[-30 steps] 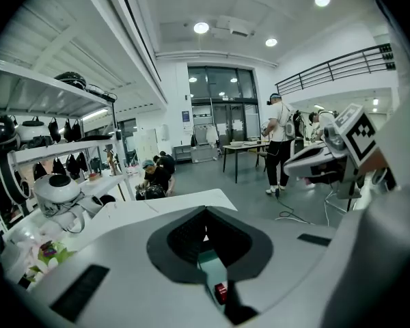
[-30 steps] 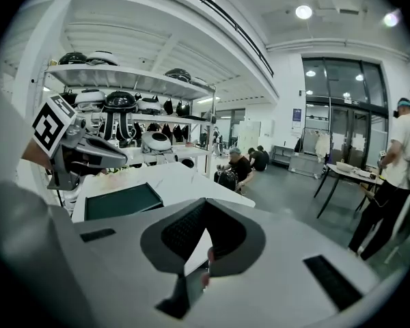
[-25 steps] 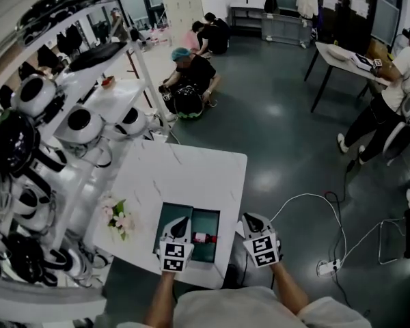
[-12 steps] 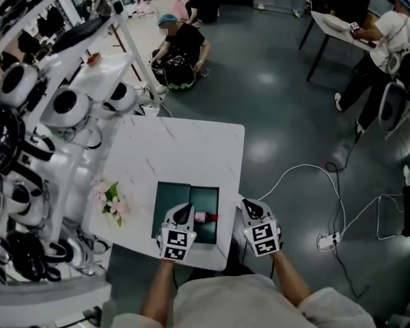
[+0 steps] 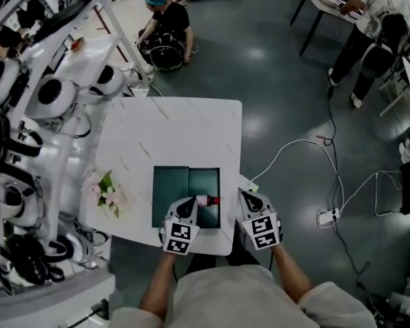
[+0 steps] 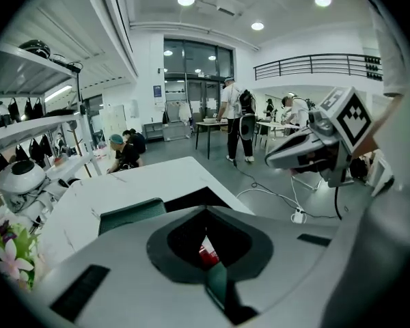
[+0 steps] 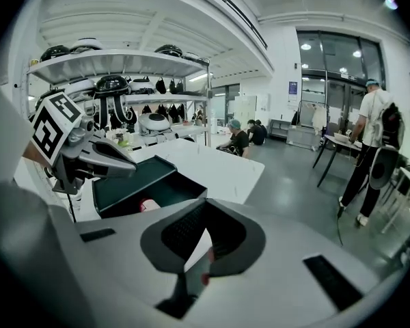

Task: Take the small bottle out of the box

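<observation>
The left gripper's [image 5: 189, 206] jaws are together with nothing clamped; their dark, ribbed pads meet at the tip and frame a diamond-shaped gap, through which a bit of red shows. The right gripper's [image 5: 247, 197] jaws are together too and also empty. Both grippers are smooth grey plastic wedges, each carrying a cube with black-and-white square markers. The left jaws point down over the box [image 5: 169, 197], just beside the bottle [image 5: 207, 199]; I cannot tell whether they touch it. The bottle is small and pale with a red end, and lies on its side in the right half of the box. The box is a shallow, dark green rectangle, opened flat in two halves. The right gripper is just outside its right wall. The box sits near the front of a square white desk [image 5: 171, 135] with faint marble veining and rounded corners. Pale flowers [image 5: 108, 191] lie at the left edge.
</observation>
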`<state>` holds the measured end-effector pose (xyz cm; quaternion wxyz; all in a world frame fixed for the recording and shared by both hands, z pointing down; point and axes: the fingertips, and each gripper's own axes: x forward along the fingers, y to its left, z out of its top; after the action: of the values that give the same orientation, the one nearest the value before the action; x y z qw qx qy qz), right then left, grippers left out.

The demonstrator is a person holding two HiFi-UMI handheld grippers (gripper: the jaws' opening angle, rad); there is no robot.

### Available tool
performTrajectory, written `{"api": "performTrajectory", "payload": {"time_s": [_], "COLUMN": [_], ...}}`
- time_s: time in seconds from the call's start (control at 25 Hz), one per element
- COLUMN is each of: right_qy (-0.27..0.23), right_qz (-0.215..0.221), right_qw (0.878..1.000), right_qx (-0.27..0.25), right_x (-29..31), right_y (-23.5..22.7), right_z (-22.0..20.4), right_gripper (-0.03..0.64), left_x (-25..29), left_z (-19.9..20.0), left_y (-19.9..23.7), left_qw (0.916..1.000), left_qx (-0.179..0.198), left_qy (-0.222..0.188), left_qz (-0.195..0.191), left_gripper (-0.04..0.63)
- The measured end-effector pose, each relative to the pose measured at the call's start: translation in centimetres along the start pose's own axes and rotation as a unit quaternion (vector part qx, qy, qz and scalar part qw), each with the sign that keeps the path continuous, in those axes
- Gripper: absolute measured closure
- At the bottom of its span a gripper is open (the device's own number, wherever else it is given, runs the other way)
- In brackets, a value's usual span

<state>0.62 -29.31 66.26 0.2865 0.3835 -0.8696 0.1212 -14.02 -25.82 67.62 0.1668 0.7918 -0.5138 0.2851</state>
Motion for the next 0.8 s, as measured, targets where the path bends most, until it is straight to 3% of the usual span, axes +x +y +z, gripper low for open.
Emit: {"api": "performTrajectory", "payload": {"time_s": [0.12, 0.24, 0.4, 0.6, 0.8], "right_qy": [0.012, 0.016, 0.019, 0.023, 0.025], "right_qz": [-0.005, -0.010, -0.011, -0.011, -0.010], "right_qw": [1.000, 1.000, 1.000, 1.000, 1.000], "right_qx": [0.004, 0.007, 0.011, 0.015, 0.016], "right_x": [-0.1, -0.2, -0.3, -0.3, -0.2], "right_y": [0.4, 0.6, 0.7, 0.7, 0.7], "right_z": [-0.9, -1.2, -1.6, -2.0, -2.3], "right_gripper": [0.595, 0.595, 0.595, 0.595, 0.595], "left_x": [0.3, 0.6, 1.2, 1.7, 2.6], "left_z": [-1.0, -1.6, -2.5, -4.0, -5.5], "left_y": [-0.6, -1.1, -2.2, -3.4, -4.3], "left_qw": [0.9995, 0.9959, 0.9820, 0.9490, 0.9020], "left_qx": [0.026, 0.079, 0.169, 0.283, 0.389], "left_qy": [0.011, 0.030, 0.064, 0.111, 0.152], "left_qz": [-0.017, -0.031, -0.053, -0.085, -0.109], "left_gripper": [0.577, 0.577, 0.577, 0.577, 0.575]}}
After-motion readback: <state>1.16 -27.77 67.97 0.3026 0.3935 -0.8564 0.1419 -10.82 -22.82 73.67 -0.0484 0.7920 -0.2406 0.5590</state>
